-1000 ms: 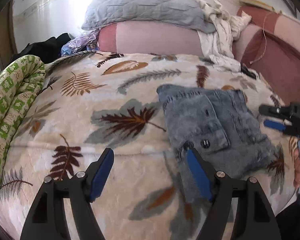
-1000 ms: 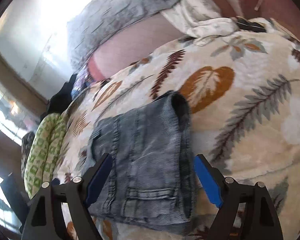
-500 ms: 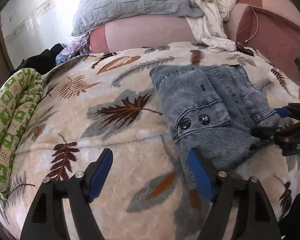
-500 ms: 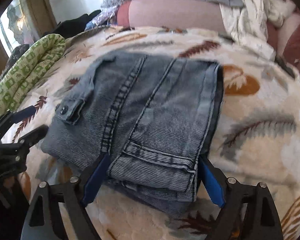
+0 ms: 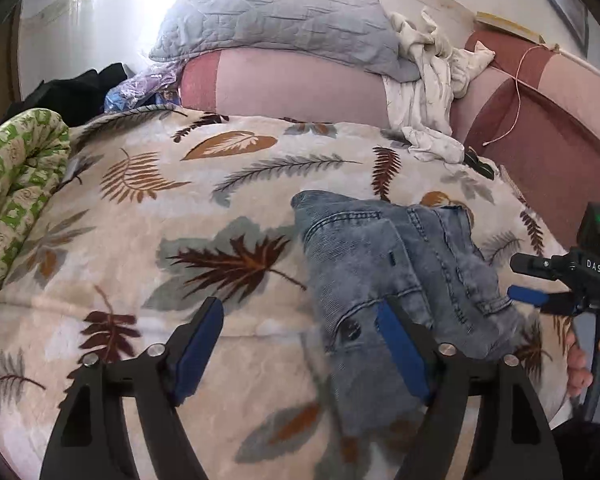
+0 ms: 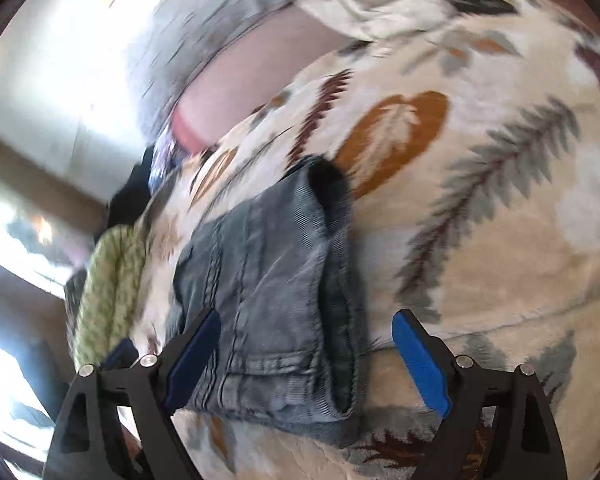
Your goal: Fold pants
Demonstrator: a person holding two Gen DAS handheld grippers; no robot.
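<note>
Pants (image 5: 400,280): grey-blue denim, folded into a compact bundle, lying on the blanket (image 5: 160,240) at lower right of centre in the left wrist view; lower centre in the right wrist view (image 6: 276,300), which is motion-blurred.

Blanket: cream fleece with leaf print, covering the bed.

Left gripper (image 5: 300,344): bottom of its own view, blue pads spread wide, jaws just been opening. Right pad overlaps the bundle's near left part in the picture; left pad over bare blanket. Nothing pinched.

Right gripper (image 6: 308,356): bottom of its own view, pads spread wide either side of the bundle's near end, not pressing it. Also seen at right edge of the left view (image 5: 540,284), beside the pants.

Pillow (image 5: 276,12): grey quilted, top centre.

White cloth (image 5: 428,92): crumpled, upper right.

Green quilt (image 5: 16,184): rolled, left edge.
</note>
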